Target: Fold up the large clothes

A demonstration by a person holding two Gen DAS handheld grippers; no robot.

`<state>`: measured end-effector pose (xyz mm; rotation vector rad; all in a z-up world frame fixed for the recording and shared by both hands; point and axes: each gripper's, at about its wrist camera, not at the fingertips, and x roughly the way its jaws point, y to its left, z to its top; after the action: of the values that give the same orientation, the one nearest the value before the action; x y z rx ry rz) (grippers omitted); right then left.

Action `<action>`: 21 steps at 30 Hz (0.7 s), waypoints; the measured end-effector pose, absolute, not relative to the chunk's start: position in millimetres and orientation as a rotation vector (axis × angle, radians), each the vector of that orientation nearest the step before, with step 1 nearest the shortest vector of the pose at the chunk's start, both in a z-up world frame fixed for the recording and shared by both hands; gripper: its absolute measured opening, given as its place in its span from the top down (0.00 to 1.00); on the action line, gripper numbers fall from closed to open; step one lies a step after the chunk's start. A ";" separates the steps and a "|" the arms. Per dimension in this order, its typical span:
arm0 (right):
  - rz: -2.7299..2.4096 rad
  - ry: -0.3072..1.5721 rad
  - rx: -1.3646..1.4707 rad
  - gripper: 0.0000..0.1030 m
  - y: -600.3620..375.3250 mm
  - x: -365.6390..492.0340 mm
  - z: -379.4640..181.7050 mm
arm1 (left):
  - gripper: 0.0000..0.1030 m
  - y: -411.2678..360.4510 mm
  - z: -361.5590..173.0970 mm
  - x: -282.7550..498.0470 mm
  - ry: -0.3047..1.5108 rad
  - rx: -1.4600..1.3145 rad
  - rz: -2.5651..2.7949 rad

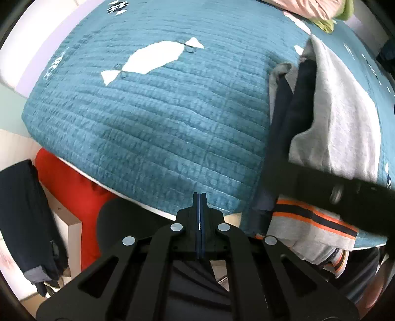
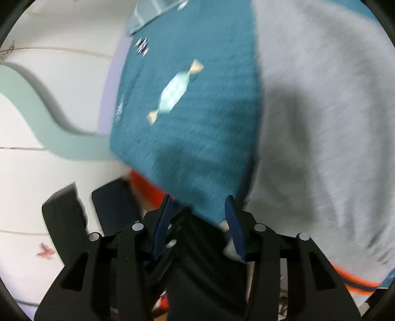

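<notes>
A home bedroom — a teal quilted bedspread (image 1: 153,118) with candy print, clothes heaped (image 1: 318,10) at its far end.

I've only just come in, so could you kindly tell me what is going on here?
A person with two handheld grippers is folding clothes on a bed covered by a teal quilt. A grey sweatshirt with an orange and navy striped hem lies at the quilt's right side. The left gripper is shut with nothing between its fingers, over the near edge of the quilt. The right gripper is open beside the sweatshirt and holds nothing.
</notes>
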<state>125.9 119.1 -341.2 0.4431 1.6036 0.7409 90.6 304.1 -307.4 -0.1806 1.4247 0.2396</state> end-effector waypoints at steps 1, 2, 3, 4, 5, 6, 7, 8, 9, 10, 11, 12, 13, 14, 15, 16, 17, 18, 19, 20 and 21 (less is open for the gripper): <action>0.732 1.589 0.430 0.59 114.9 124.0 -337.7 | 0.97 304.9 -306.8 90.0 1.423 -0.183 0.242; 0.726 1.580 0.434 0.60 110.2 123.1 -335.1 | 0.97 304.5 -304.8 89.1 1.420 -0.187 0.239; 0.708 1.567 0.433 0.61 102.3 122.2 -331.3 | 0.97 302.0 -303.2 89.3 1.418 -0.189 0.227; 0.661 1.538 0.402 0.62 89.6 121.7 -323.7 | 0.97 299.0 -302.3 90.1 1.417 -0.187 0.215; 0.619 1.507 0.364 0.63 79.1 120.4 -317.0 | 0.97 294.1 -301.4 91.9 1.416 -0.183 0.196; 0.567 1.474 0.317 0.63 67.0 119.8 -309.8 | 0.97 289.9 -301.1 93.7 1.413 -0.181 0.179; 0.529 1.455 0.290 0.63 57.7 119.6 -305.9 | 0.97 282.7 -299.5 96.5 1.407 -0.181 0.146; 0.482 1.440 0.278 0.63 42.4 118.0 -302.4 | 0.94 274.0 -298.7 99.8 1.404 -0.181 0.107; 0.452 1.434 0.286 0.64 29.4 117.9 -301.3 | 0.88 265.4 -298.6 103.5 1.404 -0.188 0.067; 0.412 1.429 0.300 0.67 12.7 115.8 -300.8 | 0.83 259.1 -302.9 108.2 1.408 -0.207 0.026; 0.388 1.431 0.300 0.67 4.7 114.5 -302.3 | 0.73 252.7 -304.6 111.6 1.413 -0.232 -0.022; 0.351 1.438 0.292 0.67 -6.6 111.7 -305.1 | 0.62 249.5 -307.9 114.6 1.416 -0.246 -0.054; 0.323 1.444 0.288 0.67 -11.6 109.8 -307.9 | 0.56 242.7 -314.0 119.9 1.431 -0.270 -0.107; 0.290 1.458 0.297 0.67 -19.4 105.3 -313.0 | 0.47 240.1 -318.7 122.9 1.440 -0.280 -0.112; 0.277 1.473 0.317 0.67 -28.1 101.9 -317.6 | 0.46 239.5 -324.8 126.0 1.446 -0.283 -0.108; 0.265 1.487 0.341 0.67 -37.0 97.9 -322.2 | 0.46 238.6 -334.0 129.9 1.459 -0.287 -0.102; 0.253 1.496 0.351 0.67 -42.7 95.8 -325.2 | 0.47 238.6 -341.8 132.3 1.475 -0.297 -0.097; 0.236 1.505 0.354 0.67 -47.2 92.4 -329.1 | 0.50 239.4 -344.0 132.7 1.476 -0.308 -0.094; 0.217 1.516 0.355 0.67 -50.8 89.4 -333.0 | 0.54 240.8 -343.8 132.2 1.466 -0.323 -0.101; 0.209 1.523 0.364 0.67 -52.2 87.1 -335.2 | 0.63 241.8 -343.1 131.6 1.462 -0.322 -0.110; 0.204 1.532 0.380 0.67 -55.3 85.3 -337.4 | 0.75 242.9 -342.2 130.3 1.463 -0.319 -0.110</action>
<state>85.3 -55.3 -337.4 0.3803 1.5317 0.2043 130.3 242.9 -342.2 -0.3185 1.4628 -0.1102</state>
